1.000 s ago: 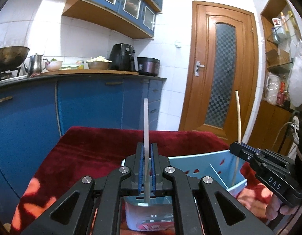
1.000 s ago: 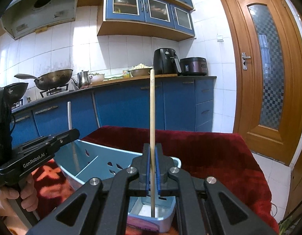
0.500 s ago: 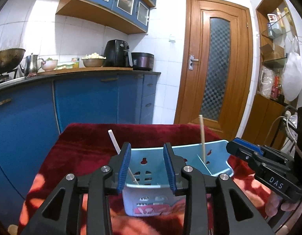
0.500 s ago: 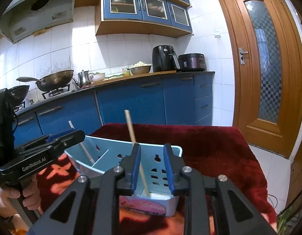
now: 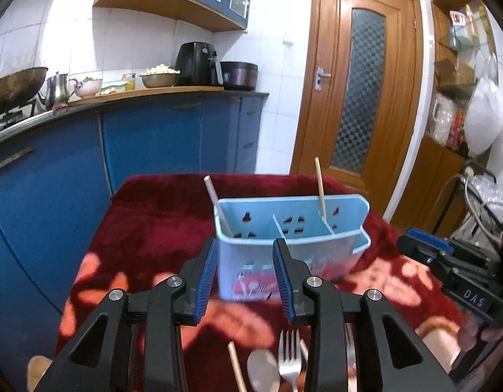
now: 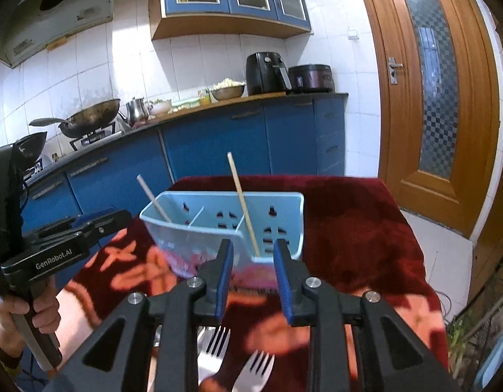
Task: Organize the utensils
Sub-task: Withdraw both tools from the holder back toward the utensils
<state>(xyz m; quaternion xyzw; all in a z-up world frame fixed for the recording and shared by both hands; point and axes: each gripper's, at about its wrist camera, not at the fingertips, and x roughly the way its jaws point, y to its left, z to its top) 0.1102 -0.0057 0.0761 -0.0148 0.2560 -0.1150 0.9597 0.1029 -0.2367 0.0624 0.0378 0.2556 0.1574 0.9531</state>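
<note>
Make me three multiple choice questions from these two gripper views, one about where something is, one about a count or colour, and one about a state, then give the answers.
1. Where does the wooden chopstick stand?
A. In the holder's end compartment nearest the right gripper
B. Flat on the cloth
C. In the left gripper

2. What colour is the utensil holder?
A. Red
B. Light blue
C. Black

3. How is the left gripper?
A. Shut on a fork
B. Shut on a chopstick
C. Open, holding nothing

Answers:
1 A: the right wrist view shows it leaning in the end compartment just ahead of the right gripper.
2 B: its walls are pale blue in both views.
3 C: its blue pads stand apart with only the holder behind them.
</note>
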